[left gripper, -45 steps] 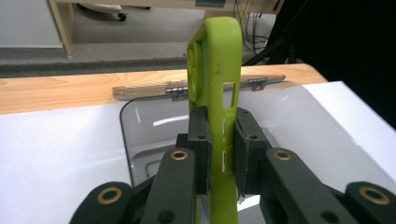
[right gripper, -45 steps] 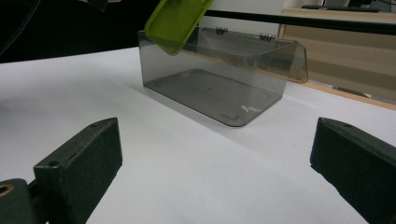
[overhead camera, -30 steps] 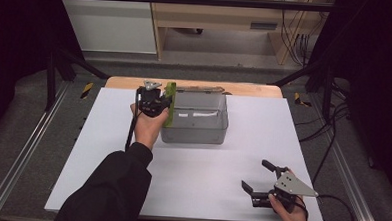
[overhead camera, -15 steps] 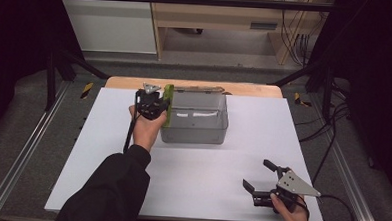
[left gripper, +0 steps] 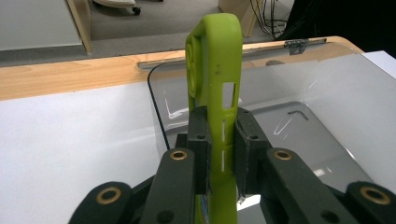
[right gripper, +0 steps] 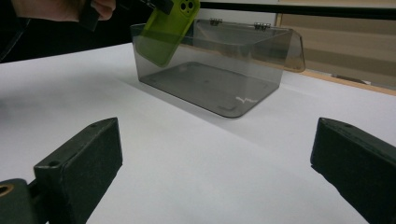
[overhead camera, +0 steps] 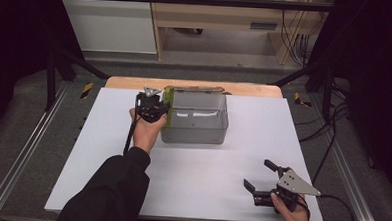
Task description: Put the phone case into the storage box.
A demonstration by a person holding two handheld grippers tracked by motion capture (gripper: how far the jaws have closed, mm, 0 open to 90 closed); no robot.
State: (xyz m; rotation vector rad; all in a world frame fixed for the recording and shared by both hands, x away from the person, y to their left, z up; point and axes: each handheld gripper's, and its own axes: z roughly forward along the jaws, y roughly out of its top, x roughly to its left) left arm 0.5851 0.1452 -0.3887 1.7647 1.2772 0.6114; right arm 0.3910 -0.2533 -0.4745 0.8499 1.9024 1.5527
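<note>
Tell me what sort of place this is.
Probably a lab or workshop set up for recording: a white table inside a metal frame, loose cables on the floor, and a plain wooden bench behind.

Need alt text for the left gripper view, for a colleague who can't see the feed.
The left gripper is shut on a lime-green phone case, holding it on edge over the near rim of a clear smoky box. The box sits on a white table, its bottom bare where visible.

The phone case's lower end is cut off by the bottom edge. In the right gripper view, the left gripper is cropped at the top.
</note>
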